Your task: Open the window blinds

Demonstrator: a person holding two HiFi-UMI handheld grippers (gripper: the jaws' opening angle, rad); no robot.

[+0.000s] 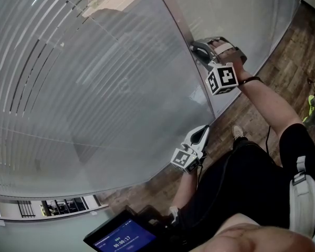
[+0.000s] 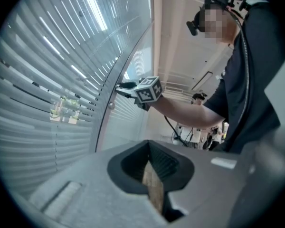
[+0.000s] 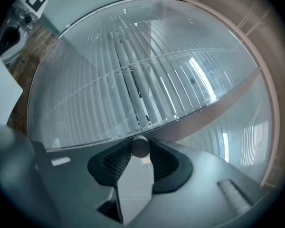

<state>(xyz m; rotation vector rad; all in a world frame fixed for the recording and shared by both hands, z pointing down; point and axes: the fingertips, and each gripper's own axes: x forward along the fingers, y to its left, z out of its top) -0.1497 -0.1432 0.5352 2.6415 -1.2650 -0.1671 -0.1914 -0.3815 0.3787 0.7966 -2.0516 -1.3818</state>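
Note:
Grey slatted window blinds (image 1: 94,88) sit behind glass, their slats nearly closed. On the metal frame post (image 1: 181,20) beside them is a small round control knob (image 3: 140,146). My right gripper (image 1: 196,49) reaches level to the post, and its jaws are shut on the knob, pads pressing on both sides. The left gripper view shows that right gripper (image 2: 126,85) from below, at the post. My left gripper (image 1: 204,131) hangs lower, close to the glass, with its tips together and nothing held; only wooden floor shows behind its jaws (image 2: 149,156).
A dark screen device (image 1: 121,238) is at the bottom of the head view. Wooden floor (image 1: 283,46) runs along the foot of the glass wall. People stand far back in the room (image 2: 197,99). A second small knob (image 2: 112,106) sits lower on the post.

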